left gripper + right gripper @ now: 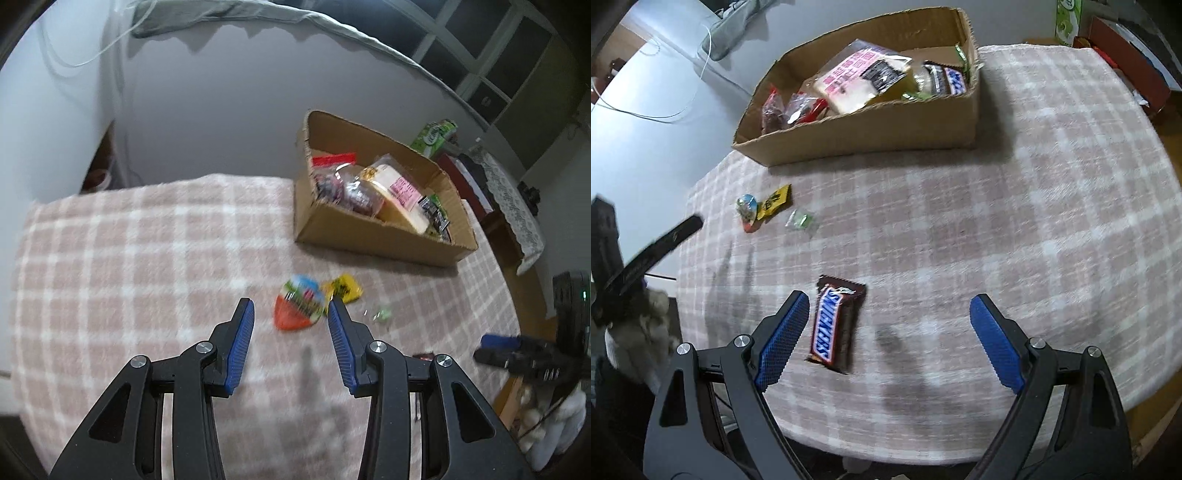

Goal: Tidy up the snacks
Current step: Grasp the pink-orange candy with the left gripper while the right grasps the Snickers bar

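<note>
Your left gripper [291, 307] hangs over the pink checked cloth [147, 240] with its jaws partly spread and nothing between the pads, its tips framing an egg-shaped sweet [300, 306] that lies on the cloth touching a yellow packet [343, 288], with a small green candy [382, 315] just beside them. Your right gripper [888, 308] has its jaws spread wide and empty above a chocolate bar [836, 324] lying flat on the cloth, close to the left pad. The cardboard box [871, 129] at the far side already holds several snack bags and stands well apart from the loose pieces.
</note>
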Demonstrator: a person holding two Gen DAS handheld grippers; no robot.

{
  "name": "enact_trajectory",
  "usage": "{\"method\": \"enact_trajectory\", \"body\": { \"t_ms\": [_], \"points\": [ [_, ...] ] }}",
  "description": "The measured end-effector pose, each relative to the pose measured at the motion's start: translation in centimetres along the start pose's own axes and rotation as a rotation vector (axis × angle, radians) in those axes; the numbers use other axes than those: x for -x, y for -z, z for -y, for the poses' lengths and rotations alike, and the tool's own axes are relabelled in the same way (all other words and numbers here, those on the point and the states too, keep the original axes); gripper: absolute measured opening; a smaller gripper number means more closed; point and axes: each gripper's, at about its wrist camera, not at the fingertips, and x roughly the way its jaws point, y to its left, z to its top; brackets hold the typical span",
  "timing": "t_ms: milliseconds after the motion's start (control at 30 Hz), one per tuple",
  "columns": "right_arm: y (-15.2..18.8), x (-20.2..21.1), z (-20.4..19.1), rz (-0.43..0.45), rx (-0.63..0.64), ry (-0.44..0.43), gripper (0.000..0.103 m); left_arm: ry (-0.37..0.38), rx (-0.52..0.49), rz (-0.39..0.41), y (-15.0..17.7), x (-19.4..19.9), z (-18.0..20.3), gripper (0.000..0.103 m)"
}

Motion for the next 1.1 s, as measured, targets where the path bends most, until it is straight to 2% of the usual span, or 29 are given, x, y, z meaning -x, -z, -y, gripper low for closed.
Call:
{"method": "enact_trajectory", "body": {
  "t_ms": [133, 267, 467, 667, 933, 1100],
  "points": [
    [0.4, -0.9, -1.1, -0.012, 0.002, -0.002, 0.089, 0.034, -0.02, -0.018, -1.8, -1.9, 0.3, 0.04],
    [0.7, -1.6, -2.4, -0.033, 0.021, -0.012, 0.079, 0.033, -0.046, -0.047, -2.5, -3.4, 0.6, 0.04],
    [1.2, -3.3, -4.3, -0.078, 0.065, 0.014, 0.079, 0.07, -0.076, -0.101, -2.4, -4.7, 0.6, 0.04],
    [1.4, -4.2, -4.4, -0.096, 0.074, 0.024, 0.078, 0.097, -0.097, -0.14, -1.5, -4.7, 0.3, 0.04],
    [0.6, -5.2, -4.4, -0.115, 0.1, 0.061, 0.076, 0.053, -0.133, -0.153, 0.0, -5.2, 0.9, 0.04],
    [0.5, -5.7, -5.1, -0.123, 0.16, 0.117, 0.069, 0.01, -0.18, -0.151, 0.5, -5.9, 1.7, 0.04]
  ]
}}
